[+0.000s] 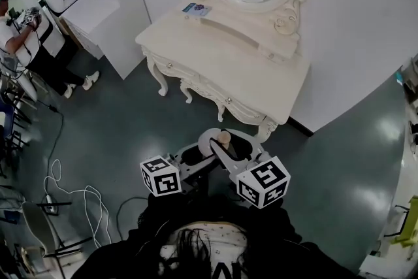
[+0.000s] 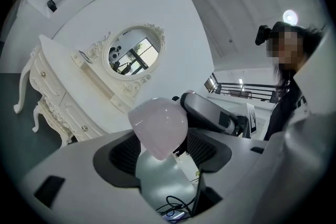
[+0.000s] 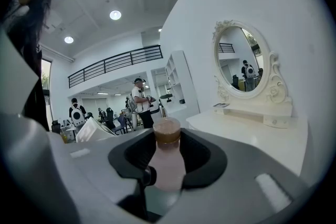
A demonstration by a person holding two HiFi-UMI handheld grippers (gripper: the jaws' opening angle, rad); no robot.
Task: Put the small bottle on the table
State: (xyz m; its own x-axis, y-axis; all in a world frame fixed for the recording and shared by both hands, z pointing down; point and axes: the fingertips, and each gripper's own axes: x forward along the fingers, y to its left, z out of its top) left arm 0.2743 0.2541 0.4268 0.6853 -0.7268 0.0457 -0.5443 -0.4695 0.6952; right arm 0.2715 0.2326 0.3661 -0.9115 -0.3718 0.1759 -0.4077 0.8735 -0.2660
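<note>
you hold the small bottle [image 1: 224, 138] up between both grippers, over the floor [image 1: 98, 114] and just short of the near corner of the white desk [image 1: 215, 55]. it is a pale pink, smooth little bottle with a rounded base and a short brown cap. in the right gripper view it stands upright, cap up, and the jaws of your right gripper [image 3: 168, 157] are closed on its body, dark pads tight on both sides. in the left gripper view its rounded pink end fills the gap, and the jaws of your left gripper [image 2: 163, 152] are clamped on it too. the desk top's near edge lies bare beyond.
</note>
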